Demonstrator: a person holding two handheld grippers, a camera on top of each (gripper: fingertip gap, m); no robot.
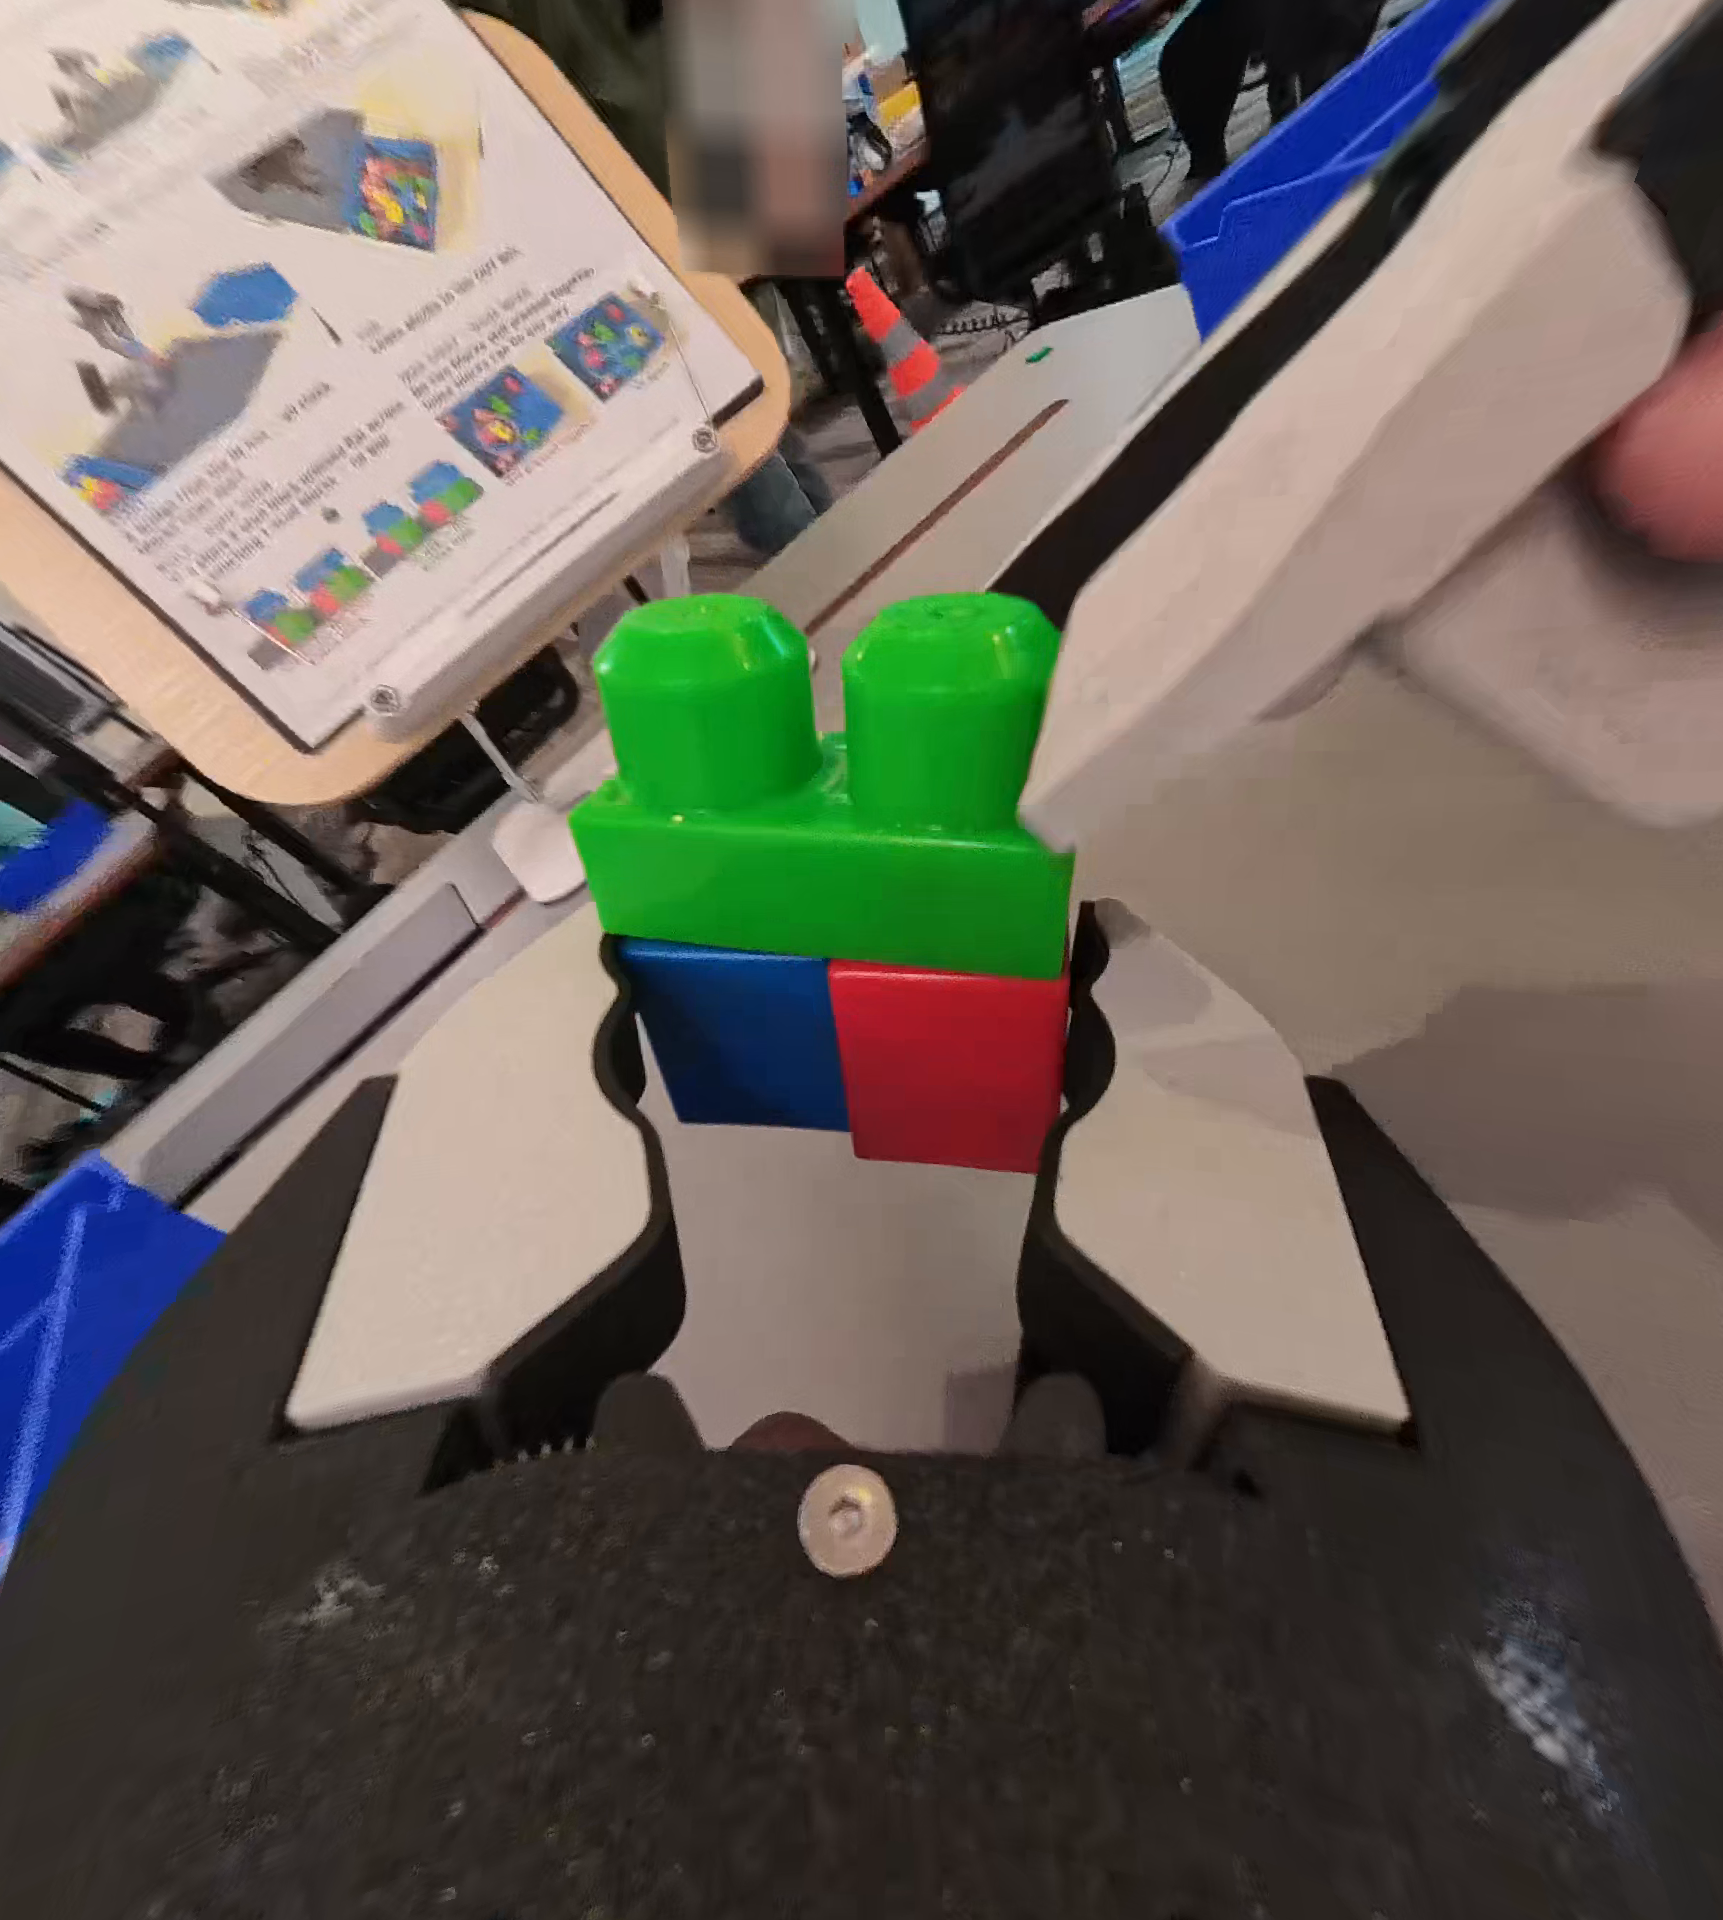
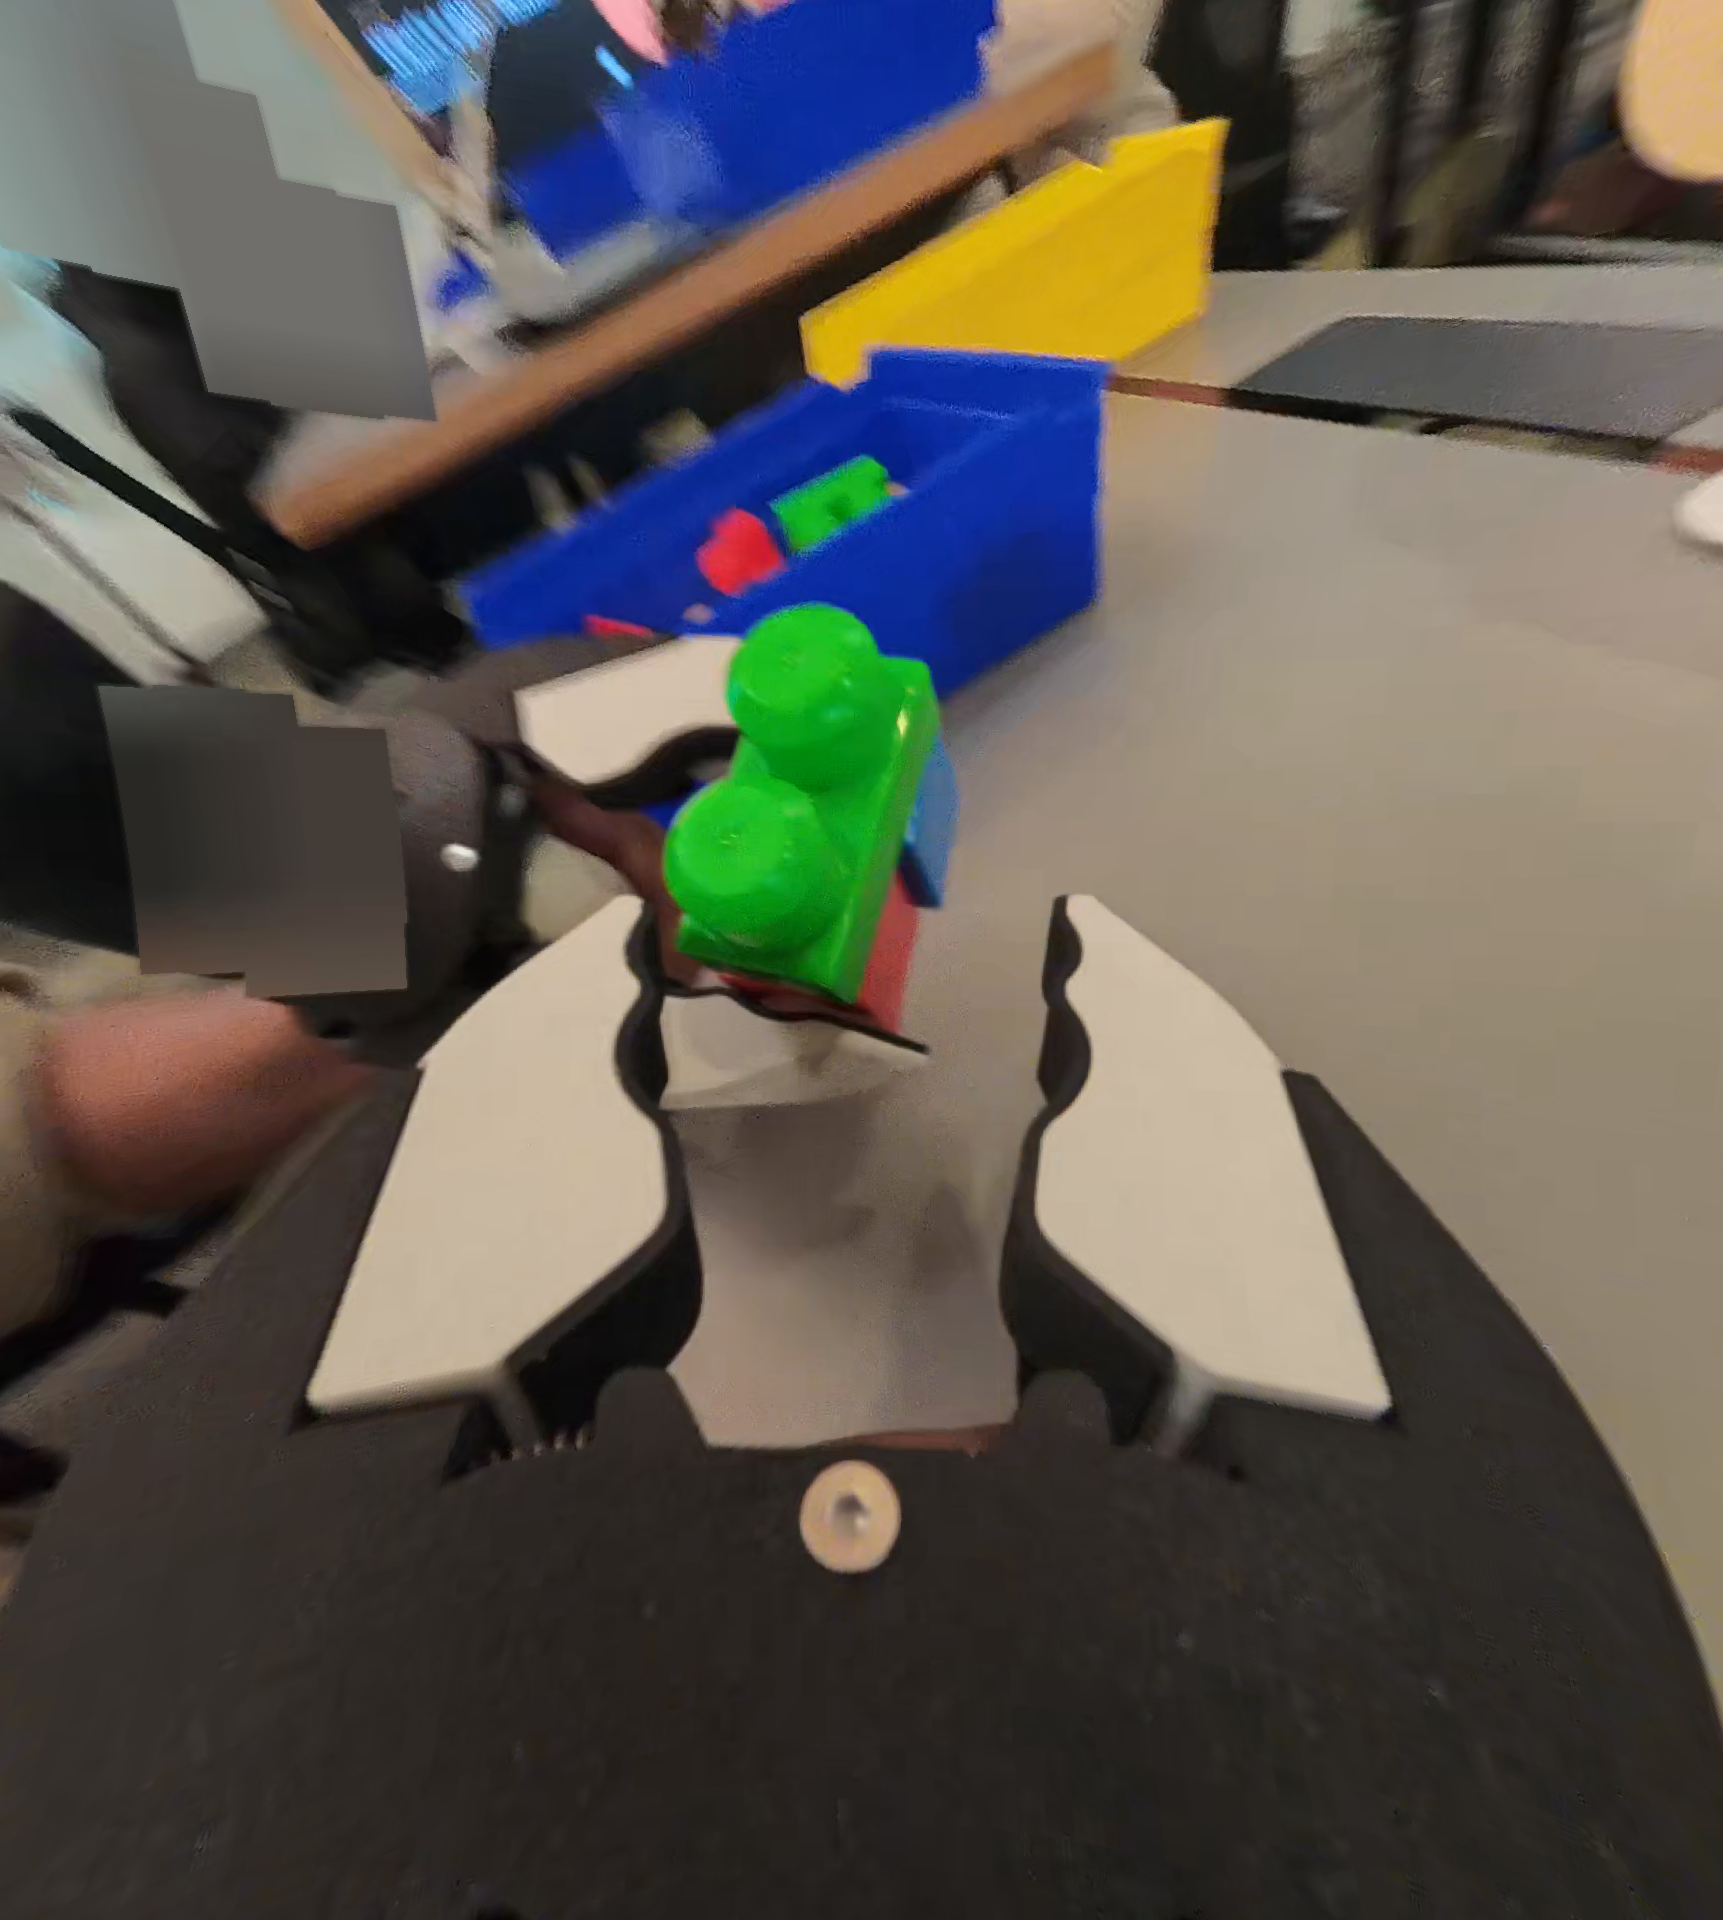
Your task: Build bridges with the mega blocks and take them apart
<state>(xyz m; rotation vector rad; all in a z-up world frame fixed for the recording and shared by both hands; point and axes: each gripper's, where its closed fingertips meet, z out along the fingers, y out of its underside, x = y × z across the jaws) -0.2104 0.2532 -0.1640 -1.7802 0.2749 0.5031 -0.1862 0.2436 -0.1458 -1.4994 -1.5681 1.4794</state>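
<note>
- Your left gripper [image 1: 841,1049] is clamped on the two lower pieces of the bridge: a blue plastic block [image 1: 737,1029] and a red plastic block [image 1: 950,1060], set side by side, one finger on the outer face of each.
- A green two-stud plastic block [image 1: 821,831] spans both lower blocks as the bridge deck. The assembly is held in the air, clear of the grey bench top [image 2: 1408,831].
- Your right gripper [image 2: 841,997] stands open and holds nothing. In the right wrist view the green block [image 2: 815,821] lies just ahead of its fingertips and slightly toward the left finger.
- Seen from the right gripper, the deck's long axis runs roughly away from it, tilted, studs facing it. The right gripper is likely the one to pull the deck off; it probably needs to shift left first.
- Beyond, a blue plastic bin [image 2: 1002,540] holding loose blocks rests on the bench's far side, with a yellow plastic bin [image 2: 1044,270] behind it.
</note>
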